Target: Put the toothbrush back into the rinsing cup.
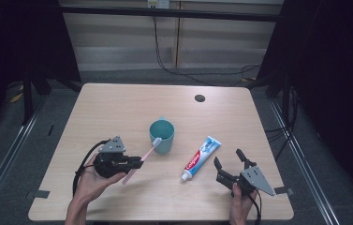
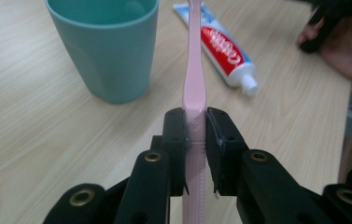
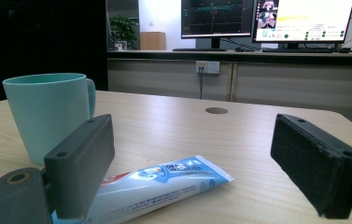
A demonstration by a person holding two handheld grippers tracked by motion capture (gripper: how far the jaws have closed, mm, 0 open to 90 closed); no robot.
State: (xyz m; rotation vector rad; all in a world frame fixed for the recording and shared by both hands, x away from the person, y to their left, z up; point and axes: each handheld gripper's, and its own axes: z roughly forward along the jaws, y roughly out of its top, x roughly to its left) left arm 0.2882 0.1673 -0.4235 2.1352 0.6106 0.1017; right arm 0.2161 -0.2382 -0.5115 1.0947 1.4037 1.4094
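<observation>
The left claw (image 1: 136,163) is clamped on the pink toothbrush (image 1: 142,159), whose long axis slants up to the teal cup (image 1: 162,136) rim just ahead, while the right claw (image 1: 229,160) stands wide open and empty beside the toothpaste tube (image 1: 201,158) on the bench (image 1: 118,108).

Toothbrush (image 1: 139,160): pale pink handle, white-ish bristles. Cup (image 1: 161,136): teal/turquoise, plain, no pattern, same colour inside & out. Toothpaste tube (image 1: 201,158): white cap, red band w/ white lettering at the cap end, fading to light blue & white w/ small blue print toward the flat end. Bench (image 1: 118,108): light wood grain, beige, w/ one dark round hole near the far right corner. Left gripper (image 1: 136,163): black jaws, brass-coloured rivets, grey plate on top. Right gripper (image 1: 229,165): black, dark-grey pads, grey plate too.
</observation>
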